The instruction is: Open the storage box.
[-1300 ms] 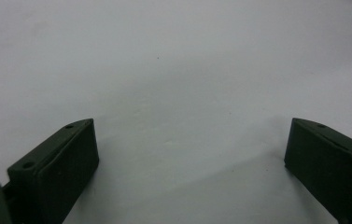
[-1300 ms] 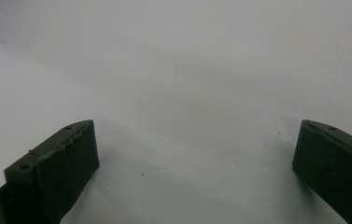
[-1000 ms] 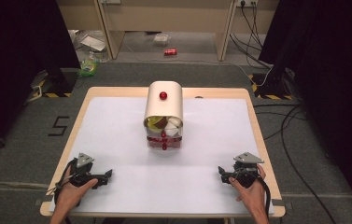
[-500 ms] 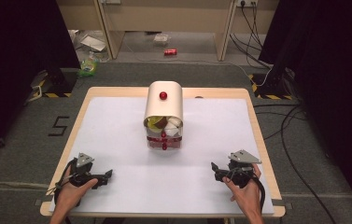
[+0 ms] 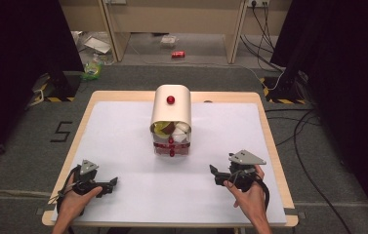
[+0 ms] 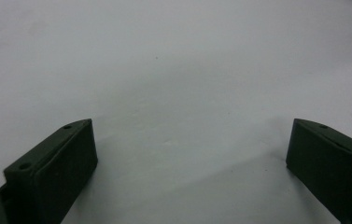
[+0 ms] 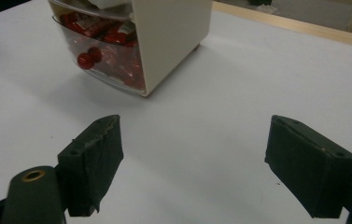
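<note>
Hands came in from the bottom edge of the high view: at lower left the left gripper (image 5: 114, 181) lay low over the white table (image 5: 123, 131), jaws spread wide with nothing between them. At centre stood the cream container (image 5: 172, 109), its red knob (image 5: 171, 100) on top and a clear drawer (image 5: 171, 147) of red packets at its front. At lower right the right gripper (image 5: 214, 171) pointed toward that container, well apart from it; its jaws, which had just been closing a little, stood wide and empty.

High view overhead; right gripper view near the table (image 7: 239, 93), shared.
</note>
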### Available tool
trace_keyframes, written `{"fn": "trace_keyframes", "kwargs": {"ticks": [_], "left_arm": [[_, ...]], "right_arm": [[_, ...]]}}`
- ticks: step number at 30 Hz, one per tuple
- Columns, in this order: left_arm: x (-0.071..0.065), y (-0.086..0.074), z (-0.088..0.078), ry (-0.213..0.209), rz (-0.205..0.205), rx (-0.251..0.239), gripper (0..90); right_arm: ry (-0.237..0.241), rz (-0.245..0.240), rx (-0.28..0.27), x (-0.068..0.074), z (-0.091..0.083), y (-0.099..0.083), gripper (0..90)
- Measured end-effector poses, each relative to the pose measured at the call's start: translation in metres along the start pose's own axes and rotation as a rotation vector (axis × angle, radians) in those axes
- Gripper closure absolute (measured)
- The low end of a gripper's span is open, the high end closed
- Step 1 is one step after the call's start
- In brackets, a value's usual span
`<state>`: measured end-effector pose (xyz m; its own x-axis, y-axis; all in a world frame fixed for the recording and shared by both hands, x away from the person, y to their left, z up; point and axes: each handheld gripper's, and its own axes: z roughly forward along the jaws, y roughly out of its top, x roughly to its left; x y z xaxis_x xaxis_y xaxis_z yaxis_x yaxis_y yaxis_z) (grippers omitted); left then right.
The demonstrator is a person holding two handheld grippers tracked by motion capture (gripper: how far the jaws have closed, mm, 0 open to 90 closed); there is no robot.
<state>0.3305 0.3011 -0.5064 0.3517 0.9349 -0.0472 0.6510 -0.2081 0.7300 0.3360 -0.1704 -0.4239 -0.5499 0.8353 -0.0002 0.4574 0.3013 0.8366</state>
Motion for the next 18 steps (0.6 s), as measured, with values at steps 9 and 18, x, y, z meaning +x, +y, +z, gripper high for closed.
{"fn": "trace_keyframes", "kwargs": {"ticks": [9,18], "left_arm": [[0.0,0.0,0.0,0.0,0.0,0.0,1.3],[0.0,0.0,0.0,-0.001,-0.001,0.0,1.3]], "right_arm": [[0.054,-0.03,-0.034,0.018,0.001,0.021,20.1],[0.108,-0.076,-0.066,0.039,0.007,0.041,20.4]]}}
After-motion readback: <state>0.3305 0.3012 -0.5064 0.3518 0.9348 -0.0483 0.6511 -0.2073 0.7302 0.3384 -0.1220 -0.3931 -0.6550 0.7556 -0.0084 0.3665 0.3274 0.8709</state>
